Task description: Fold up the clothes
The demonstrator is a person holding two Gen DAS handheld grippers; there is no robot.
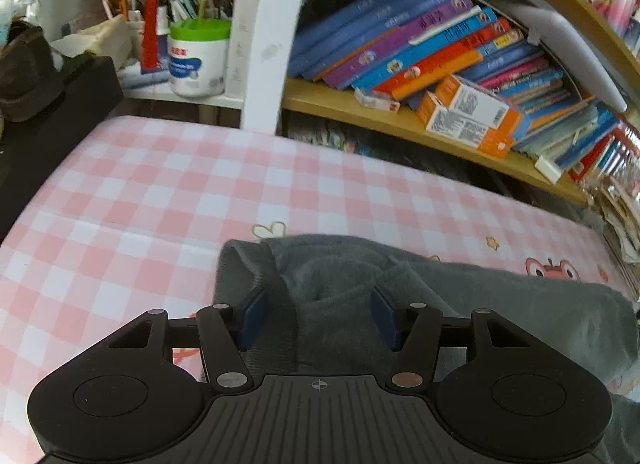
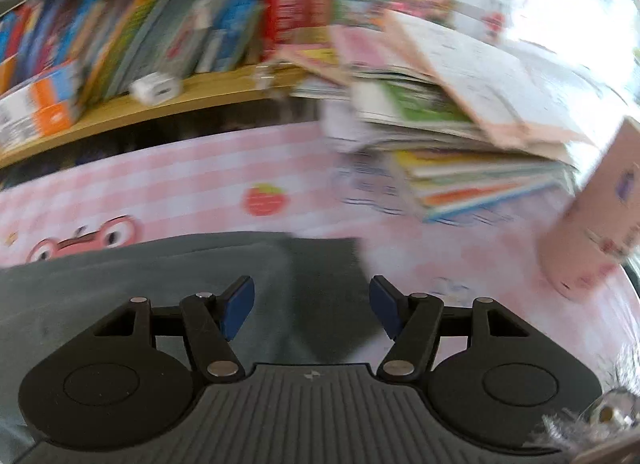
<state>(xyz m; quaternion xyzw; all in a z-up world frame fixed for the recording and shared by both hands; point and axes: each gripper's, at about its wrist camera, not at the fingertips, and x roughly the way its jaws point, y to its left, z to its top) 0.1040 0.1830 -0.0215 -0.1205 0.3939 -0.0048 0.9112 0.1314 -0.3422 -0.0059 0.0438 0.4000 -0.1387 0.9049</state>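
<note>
Pink-white checked tablecloth point(image 1: 168, 200) with cartoon prints covers table. Grey garment point(image 1: 460, 304) lies rumpled on it. Stack of books and papers point(image 2: 452, 144) rests near far edge; pink cylindrical container point(image 2: 596, 220) stands beside stack.

text: none legible | book spines point(image 1: 420, 40), tin label point(image 1: 192, 64) too blurred

Black tongs point(image 1: 319, 316), blue pads point(image 2: 239, 306) (silver rivets), ribbed base

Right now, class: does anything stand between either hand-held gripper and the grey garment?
Nothing visible does. The left hand-held gripper and right hand-held gripper are both open directly over the grey garment on the checked tablecloth.
</note>
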